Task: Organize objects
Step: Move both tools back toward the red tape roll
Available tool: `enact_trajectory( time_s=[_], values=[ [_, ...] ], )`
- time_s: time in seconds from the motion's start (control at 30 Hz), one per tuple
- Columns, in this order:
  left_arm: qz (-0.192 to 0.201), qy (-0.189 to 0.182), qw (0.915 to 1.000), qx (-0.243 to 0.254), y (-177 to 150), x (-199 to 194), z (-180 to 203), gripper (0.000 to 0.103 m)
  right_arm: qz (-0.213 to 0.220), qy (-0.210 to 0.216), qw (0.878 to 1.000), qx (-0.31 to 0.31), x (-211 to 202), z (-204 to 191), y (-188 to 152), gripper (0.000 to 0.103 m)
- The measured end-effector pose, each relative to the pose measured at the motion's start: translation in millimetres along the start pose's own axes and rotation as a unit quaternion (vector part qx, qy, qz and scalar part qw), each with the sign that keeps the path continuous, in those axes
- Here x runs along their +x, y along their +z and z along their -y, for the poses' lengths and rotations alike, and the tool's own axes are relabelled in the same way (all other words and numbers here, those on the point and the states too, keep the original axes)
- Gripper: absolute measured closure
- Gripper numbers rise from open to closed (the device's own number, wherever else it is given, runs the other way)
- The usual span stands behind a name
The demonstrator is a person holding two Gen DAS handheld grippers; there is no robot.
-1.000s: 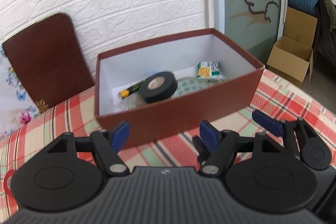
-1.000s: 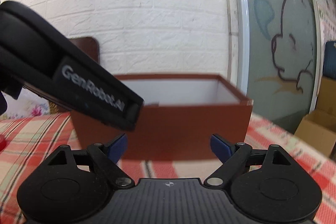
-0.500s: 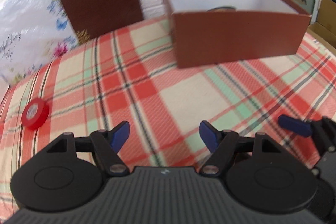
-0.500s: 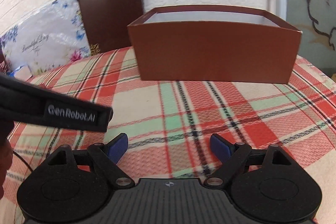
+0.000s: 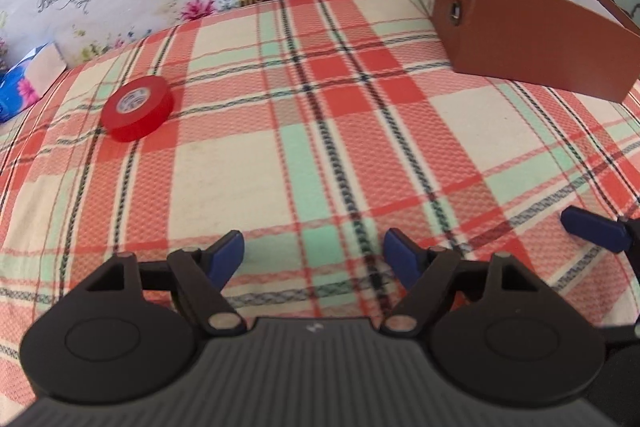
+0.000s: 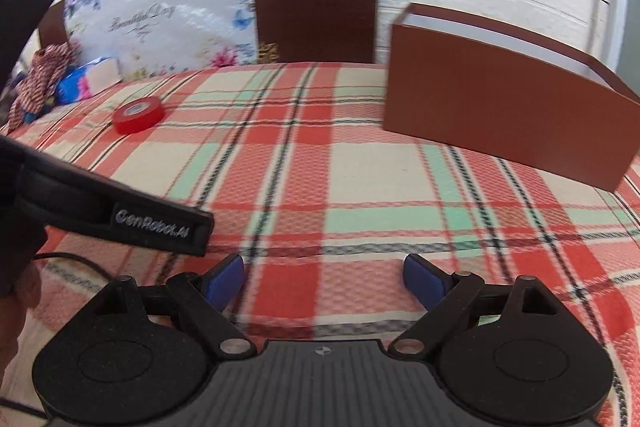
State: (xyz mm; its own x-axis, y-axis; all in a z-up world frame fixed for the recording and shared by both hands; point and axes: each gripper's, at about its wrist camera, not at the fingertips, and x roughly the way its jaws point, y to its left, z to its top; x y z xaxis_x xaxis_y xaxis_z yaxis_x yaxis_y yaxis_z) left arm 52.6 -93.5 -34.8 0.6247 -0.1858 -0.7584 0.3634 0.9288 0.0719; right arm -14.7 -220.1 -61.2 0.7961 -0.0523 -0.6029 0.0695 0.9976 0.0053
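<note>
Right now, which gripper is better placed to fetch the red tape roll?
Left, probably. The red tape roll lies nearer the open left gripper; from the right gripper it sits farther off, beyond the left unit.

- My left gripper (image 5: 314, 254) pulls back from the brown box (image 5: 536, 39) and swings left; a second ago it looked down into the box at a black tape roll, and now the box sits far right, its contents hidden from me.
- The red tape roll (image 5: 137, 107), only a small spot at the left edge half a second ago, now lies well inside my left view, larger and nearer.
- My right gripper (image 6: 324, 281) backs off too: the box (image 6: 508, 111) shifts from centre to the right, and the red tape roll (image 6: 139, 115) comes into this view.
</note>
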Motion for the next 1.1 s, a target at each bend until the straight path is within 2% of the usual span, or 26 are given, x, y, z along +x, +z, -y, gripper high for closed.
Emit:
enact_trajectory(
  time_s=[0.2, 0.43, 0.73, 1.1],
  values=[
    [0.006, 0.009, 0.9996, -0.024, -5.2, 1.1, -28.8, 0.023, -0.002, 0.028, 0.998, -0.049, 0.6, -27.4, 1.5, 0.016],
    [0.015, 0.041, 0.9973, -0.059, -8.6, 2.9, -73.3, 0.023, -0.006, 0.059, 0.995, -0.082, 13.9, -56.8, 9.4, 0.017],
    [0.028, 0.082, 0.9920, -0.092, -15.3, 6.7, -126.7, 0.016, 0.000, 0.099, 0.987, -0.124, 36.0, -104.1, 23.7, 0.017],
    [0.050, 0.128, 0.9841, -0.113, -9.9, 24.2, -185.8, 0.007, 0.002, 0.126, 0.983, -0.132, 64.2, -137.2, 45.0, 0.013]
  ],
)
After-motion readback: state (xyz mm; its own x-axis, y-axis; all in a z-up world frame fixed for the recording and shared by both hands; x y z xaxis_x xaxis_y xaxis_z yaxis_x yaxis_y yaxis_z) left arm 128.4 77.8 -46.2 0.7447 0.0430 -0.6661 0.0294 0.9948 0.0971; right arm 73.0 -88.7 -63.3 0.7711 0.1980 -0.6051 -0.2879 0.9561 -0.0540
